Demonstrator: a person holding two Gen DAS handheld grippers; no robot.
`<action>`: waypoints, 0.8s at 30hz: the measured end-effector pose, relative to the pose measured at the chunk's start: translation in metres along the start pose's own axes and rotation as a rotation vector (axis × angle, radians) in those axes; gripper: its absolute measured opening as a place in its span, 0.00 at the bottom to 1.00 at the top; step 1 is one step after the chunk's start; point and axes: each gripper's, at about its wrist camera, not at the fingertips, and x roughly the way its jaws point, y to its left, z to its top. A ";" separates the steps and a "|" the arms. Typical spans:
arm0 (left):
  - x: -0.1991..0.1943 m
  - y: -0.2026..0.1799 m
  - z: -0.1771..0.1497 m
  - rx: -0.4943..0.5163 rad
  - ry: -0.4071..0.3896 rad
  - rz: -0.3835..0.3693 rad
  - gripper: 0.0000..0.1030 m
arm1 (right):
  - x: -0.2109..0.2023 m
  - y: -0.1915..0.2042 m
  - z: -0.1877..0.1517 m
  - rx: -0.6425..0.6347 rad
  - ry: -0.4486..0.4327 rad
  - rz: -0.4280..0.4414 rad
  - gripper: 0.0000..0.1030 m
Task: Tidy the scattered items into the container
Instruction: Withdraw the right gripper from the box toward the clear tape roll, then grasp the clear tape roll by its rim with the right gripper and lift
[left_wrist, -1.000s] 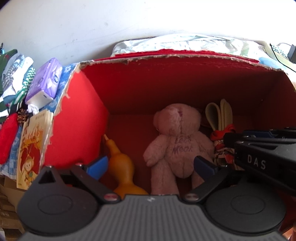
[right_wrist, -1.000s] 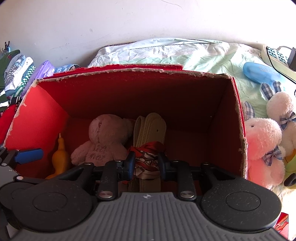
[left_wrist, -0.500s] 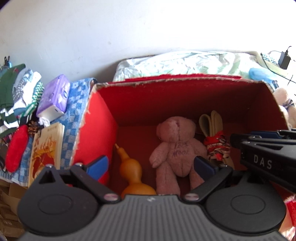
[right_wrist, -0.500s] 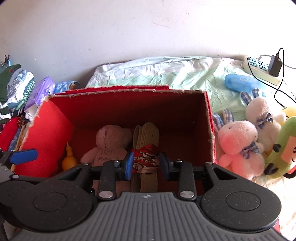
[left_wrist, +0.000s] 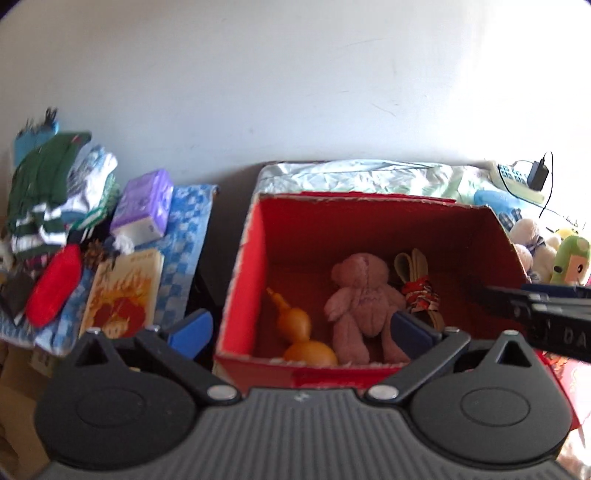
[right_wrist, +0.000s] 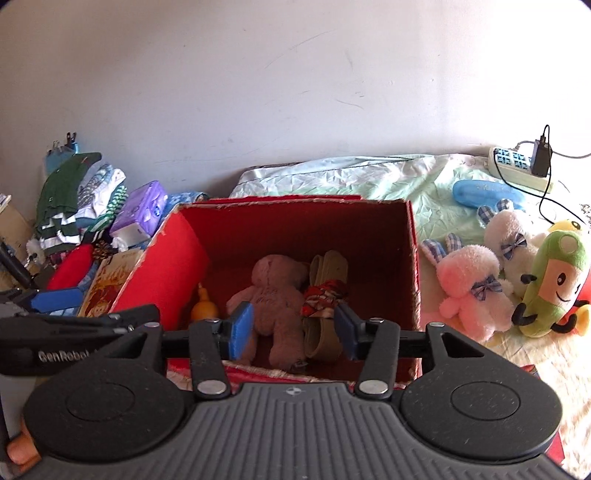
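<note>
A red cardboard box (right_wrist: 412, 266) (left_wrist: 243, 266) stands open on the bed. Inside lie a pink teddy bear (right_wrist: 275, 295) (left_wrist: 364, 302), an orange gourd toy (left_wrist: 299, 332) (right_wrist: 202, 310) and a beige strap bundle with red patterned cloth (right_wrist: 325, 299) (left_wrist: 419, 295). My right gripper (right_wrist: 291, 332) is open and empty above the box's near edge. My left gripper (left_wrist: 301, 328) is open and empty, wide apart, over the box's near left side. Right of the box lie a pink bunny plush (right_wrist: 469, 284), a white bunny plush (right_wrist: 513, 243) and a green plush figure (right_wrist: 554, 280).
A blue case (right_wrist: 487, 192) and a power strip (right_wrist: 517, 170) with charger lie at the back right. Left of the box are a picture book (left_wrist: 122, 295), a purple tissue pack (left_wrist: 144, 206), a red pouch (left_wrist: 55, 284) and folded clothes (left_wrist: 48, 184). A white wall stands behind.
Both grippers have pulled back and up out of the box. The right gripper has opened and let go of the cloth-wrapped strap bundle, which now lies in the box.
</note>
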 end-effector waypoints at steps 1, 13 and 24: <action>-0.006 0.008 -0.002 -0.031 0.002 -0.006 1.00 | -0.002 0.002 -0.004 0.000 0.009 0.019 0.50; -0.023 0.038 -0.104 -0.007 0.198 -0.020 1.00 | 0.013 0.019 -0.077 -0.114 0.217 0.083 0.46; 0.010 0.035 -0.134 -0.064 0.357 -0.083 0.69 | 0.024 0.044 -0.105 -0.047 0.351 0.184 0.41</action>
